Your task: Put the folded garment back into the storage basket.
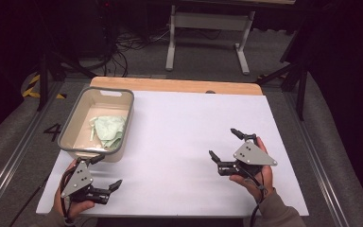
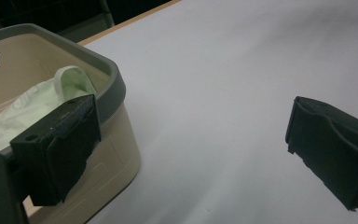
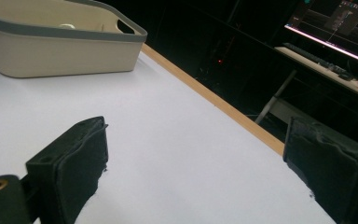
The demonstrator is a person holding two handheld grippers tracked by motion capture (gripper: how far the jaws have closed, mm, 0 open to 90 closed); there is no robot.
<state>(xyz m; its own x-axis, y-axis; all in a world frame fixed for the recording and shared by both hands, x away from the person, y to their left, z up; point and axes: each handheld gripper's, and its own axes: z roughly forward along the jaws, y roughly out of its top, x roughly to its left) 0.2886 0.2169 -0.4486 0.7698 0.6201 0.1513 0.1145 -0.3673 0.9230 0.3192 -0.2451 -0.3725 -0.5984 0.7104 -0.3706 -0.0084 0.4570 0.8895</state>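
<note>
Your left tool (image 1: 108, 171) sits at the bench's near left corner, its two black jaws spread wide with nothing between them. In the left gripper view, one jaw stands right against the near outer wall of the beige plastic tub with the grey rim (image 2: 116, 88), its tip level with that rim; whether it touches the wall cannot be told. The other jaw hangs over bare white bench well to the side. Your left hand (image 1: 71, 203) grips the tool from below, at the bench's near edge.

Your right tool (image 1: 224, 144) is toward the near right of the bench, also spread open and pinching nothing. In the right gripper view, both jaws hover over the white sheet covering the bench (image 3: 158, 140), with the wooden far edge (image 3: 214, 100) running between them in the distance. Your right hand (image 1: 260, 177) holds it from the right side.

The tub (image 1: 123, 94) stands at the far left part of the bench, its near end just beside your left tool and well apart from your right one. Inside it lies a crumpled pale green cloth (image 1: 109, 131), resting on the tub's floor toward the near end.
</note>
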